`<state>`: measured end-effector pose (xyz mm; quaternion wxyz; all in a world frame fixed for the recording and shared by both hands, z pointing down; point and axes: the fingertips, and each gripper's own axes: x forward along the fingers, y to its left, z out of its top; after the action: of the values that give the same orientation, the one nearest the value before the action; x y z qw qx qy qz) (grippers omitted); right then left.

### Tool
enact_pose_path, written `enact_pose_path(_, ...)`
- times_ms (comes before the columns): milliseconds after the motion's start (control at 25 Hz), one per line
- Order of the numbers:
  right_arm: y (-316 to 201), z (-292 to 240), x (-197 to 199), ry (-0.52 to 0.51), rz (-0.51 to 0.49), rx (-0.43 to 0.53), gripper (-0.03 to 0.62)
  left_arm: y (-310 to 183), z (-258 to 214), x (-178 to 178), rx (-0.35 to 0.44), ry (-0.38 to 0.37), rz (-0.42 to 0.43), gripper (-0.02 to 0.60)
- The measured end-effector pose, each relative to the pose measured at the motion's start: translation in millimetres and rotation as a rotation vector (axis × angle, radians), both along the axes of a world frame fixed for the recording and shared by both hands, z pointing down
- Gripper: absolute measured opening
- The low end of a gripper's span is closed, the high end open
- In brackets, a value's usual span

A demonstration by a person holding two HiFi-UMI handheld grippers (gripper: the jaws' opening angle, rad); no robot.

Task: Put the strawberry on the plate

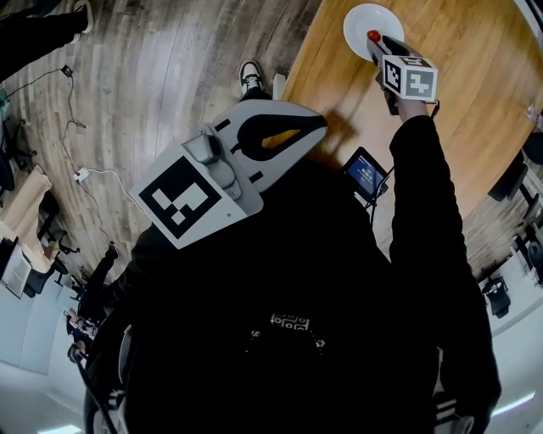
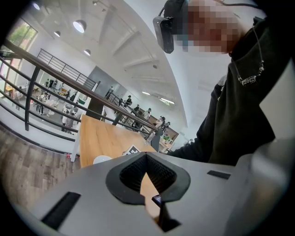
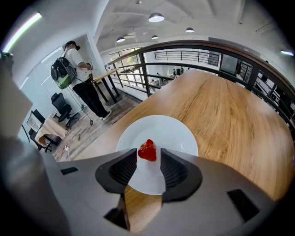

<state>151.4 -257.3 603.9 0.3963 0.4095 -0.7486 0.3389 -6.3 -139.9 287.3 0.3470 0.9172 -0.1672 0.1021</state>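
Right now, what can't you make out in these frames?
- Right gripper view: whether the strawberry rests on the plate. Its underside is hidden between the jaws of the right gripper.
- Head view: the strawberry is too small to settle that.
- Left gripper view: the plate is mostly hidden behind the left gripper.
- Head view: the table is cut off by the top edge.

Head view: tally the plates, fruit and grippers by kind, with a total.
white round plate: 1
red strawberry: 1
grey two-jaw grippers: 2 (left gripper, right gripper)
total: 4
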Motion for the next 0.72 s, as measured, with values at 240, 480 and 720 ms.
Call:
enact_pose_path(240,9,-11,-6,-0.012,0.006,0.017,0.184,8,-3,1,0.016,0.004,0.018,-0.002)
enact_pose_path(480,3,-35,-6,-0.019,0.024,0.059,0.186,8,-15,0,0.049,0.014,0.039,-0.002)
enact_pose_path(720,1,-65,2,-0.075,0.098,0.126,0.184,17,-16,-2,0.072,0.006,0.064,-0.002)
